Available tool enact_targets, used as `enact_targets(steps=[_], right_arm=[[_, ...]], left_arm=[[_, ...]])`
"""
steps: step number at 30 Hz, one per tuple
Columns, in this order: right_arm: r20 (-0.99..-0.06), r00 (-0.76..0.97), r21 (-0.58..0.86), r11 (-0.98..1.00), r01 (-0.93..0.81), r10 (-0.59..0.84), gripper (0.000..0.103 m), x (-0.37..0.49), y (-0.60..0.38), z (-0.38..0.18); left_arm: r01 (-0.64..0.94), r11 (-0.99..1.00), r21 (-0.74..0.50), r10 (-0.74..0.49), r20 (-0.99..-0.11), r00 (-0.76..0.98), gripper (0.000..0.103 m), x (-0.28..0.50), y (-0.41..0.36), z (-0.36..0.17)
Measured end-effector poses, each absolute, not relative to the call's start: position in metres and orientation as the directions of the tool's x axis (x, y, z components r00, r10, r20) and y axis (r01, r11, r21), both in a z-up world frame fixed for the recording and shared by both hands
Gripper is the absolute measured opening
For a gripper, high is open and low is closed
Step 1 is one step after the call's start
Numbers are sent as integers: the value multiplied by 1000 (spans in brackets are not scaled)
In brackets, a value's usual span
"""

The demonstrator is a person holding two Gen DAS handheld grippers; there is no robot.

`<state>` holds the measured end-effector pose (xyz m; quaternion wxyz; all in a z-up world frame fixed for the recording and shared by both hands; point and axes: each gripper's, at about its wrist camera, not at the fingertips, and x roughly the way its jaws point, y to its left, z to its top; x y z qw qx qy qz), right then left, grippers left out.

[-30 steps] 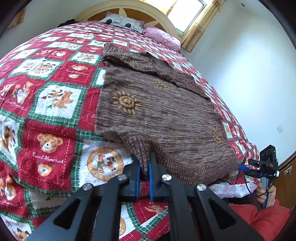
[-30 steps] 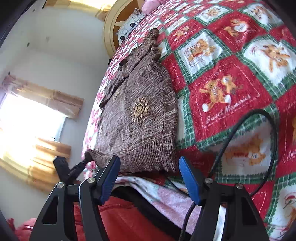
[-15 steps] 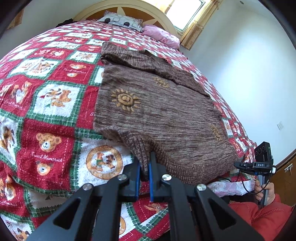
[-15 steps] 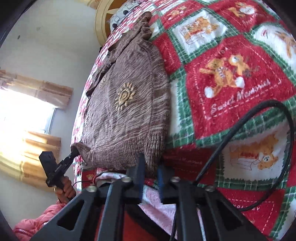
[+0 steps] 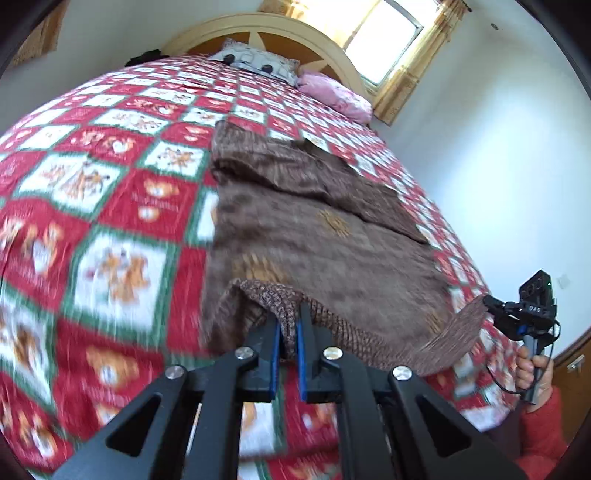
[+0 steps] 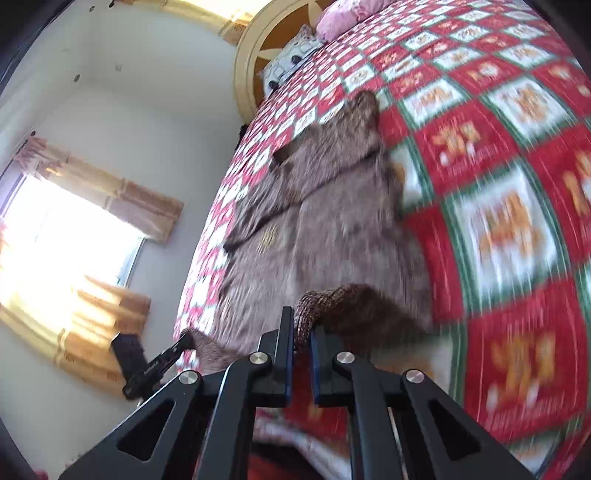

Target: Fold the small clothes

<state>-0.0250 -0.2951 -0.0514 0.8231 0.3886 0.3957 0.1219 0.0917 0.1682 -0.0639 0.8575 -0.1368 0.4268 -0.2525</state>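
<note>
Sweater point(image 5: 325, 236) lies on the quilt point(image 5: 110, 206), long axis running straight ahead of both grippers toward the headboard point(image 5: 273, 33). Left gripper point(image 5: 287, 332) and right gripper point(image 6: 302, 334) are each clamped on a near hem corner, lifted off the quilt; the fold should carry forward.

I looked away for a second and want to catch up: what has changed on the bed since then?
The right gripper closed on the brown knit sweater's ribbed hem, and both grippers lifted the hem corners off the red teddy-bear quilt. The left gripper stayed clamped; the collar end and pillows stayed put.
</note>
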Motion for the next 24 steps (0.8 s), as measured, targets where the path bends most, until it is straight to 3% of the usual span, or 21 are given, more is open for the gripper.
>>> enact_targets(steps=[6, 10, 11, 12, 14, 16, 18, 24], right_arm=[[-595, 662, 709, 686, 164, 456, 7, 36, -314, -79], [-587, 679, 715, 676, 178, 442, 9, 48, -318, -90], [-586, 680, 718, 672, 184, 440, 9, 48, -320, -91], [-580, 683, 724, 665, 184, 443, 11, 53, -321, -91], [-547, 708, 743, 649, 164, 448, 17, 51, -325, -89], [-506, 736, 764, 630, 140, 449, 41, 47, -328, -84], [-472, 767, 775, 619, 127, 434, 59, 39, -328, -77], [-494, 805, 634, 770, 76, 327, 60, 12, -300, -57]], left_arm=[[250, 882, -399, -470, -730, 496, 8, 159, 152, -82], [225, 890, -396, -455, -751, 479, 15, 185, 154, -88], [231, 887, -399, -460, -743, 486, 20, 187, 158, -85], [240, 887, -394, -461, -739, 492, 33, 188, 161, -81], [254, 902, -350, -433, -725, 535, 55, 187, 169, -70], [275, 911, -308, -413, -708, 573, 58, 183, 176, -62], [312, 912, -265, -405, -696, 593, 58, 178, 184, -54], [467, 881, -74, -395, -657, 642, 58, 161, 164, -49]])
